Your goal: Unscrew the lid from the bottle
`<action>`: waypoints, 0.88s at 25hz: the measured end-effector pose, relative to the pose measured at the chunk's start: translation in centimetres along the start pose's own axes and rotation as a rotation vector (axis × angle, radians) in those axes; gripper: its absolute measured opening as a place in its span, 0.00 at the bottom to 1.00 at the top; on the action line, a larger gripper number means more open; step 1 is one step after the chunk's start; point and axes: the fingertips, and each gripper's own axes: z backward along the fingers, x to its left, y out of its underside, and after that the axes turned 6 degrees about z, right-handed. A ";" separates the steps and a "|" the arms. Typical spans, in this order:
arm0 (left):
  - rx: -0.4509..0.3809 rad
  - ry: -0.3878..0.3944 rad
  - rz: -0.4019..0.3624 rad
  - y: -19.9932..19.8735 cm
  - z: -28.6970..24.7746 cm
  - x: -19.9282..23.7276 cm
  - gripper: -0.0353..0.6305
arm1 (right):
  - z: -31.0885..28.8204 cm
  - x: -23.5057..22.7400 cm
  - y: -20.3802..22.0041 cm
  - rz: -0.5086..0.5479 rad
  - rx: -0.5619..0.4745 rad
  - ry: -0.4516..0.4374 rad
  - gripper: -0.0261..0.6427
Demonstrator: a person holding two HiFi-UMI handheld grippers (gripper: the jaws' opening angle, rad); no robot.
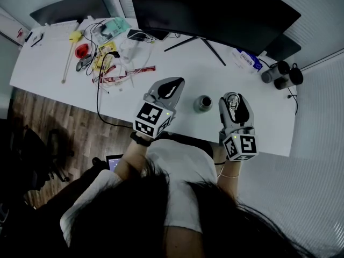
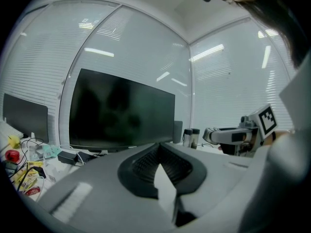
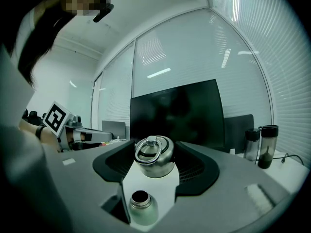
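Observation:
A small metal bottle [image 1: 202, 103] stands upright on the white table [image 1: 177, 63] between my two grippers, its mouth uncovered. In the right gripper view the bottle [image 3: 141, 207] shows below the jaws with its dark opening upward. My right gripper [image 1: 234, 100] is shut on the round metal lid [image 3: 154, 157], which has a ring handle on top and is held above and apart from the bottle. In the head view the lid [image 1: 231, 102] shows between the right jaws. My left gripper [image 1: 173, 85] hovers left of the bottle, shut and empty [image 2: 158, 148].
A large dark monitor [image 1: 215, 9] stands at the back on its stand. Two dark tumblers [image 1: 282, 75] sit at the back right. Cables, packets and small items [image 1: 102, 50] clutter the back left. The table's near edge runs just under the grippers.

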 end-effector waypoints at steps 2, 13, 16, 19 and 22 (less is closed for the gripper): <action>0.000 -0.002 0.000 0.1 0.1 0.2 0.14 | -0.1 0.1 0.0 -0.001 -0.002 -0.002 0.43; -0.005 -0.011 -0.005 0.1 0.7 1.0 0.14 | -0.7 0.7 0.1 0.007 -0.001 -0.014 0.43; -0.005 -0.011 -0.003 0.0 0.8 1.2 0.14 | -0.8 0.9 0.0 0.012 0.001 -0.016 0.43; -0.004 -0.010 -0.001 0.1 0.8 1.2 0.14 | -0.8 0.9 0.0 0.012 0.002 -0.014 0.43; -0.005 -0.010 0.001 0.2 0.9 1.2 0.14 | -0.7 0.9 0.0 0.012 0.005 -0.012 0.43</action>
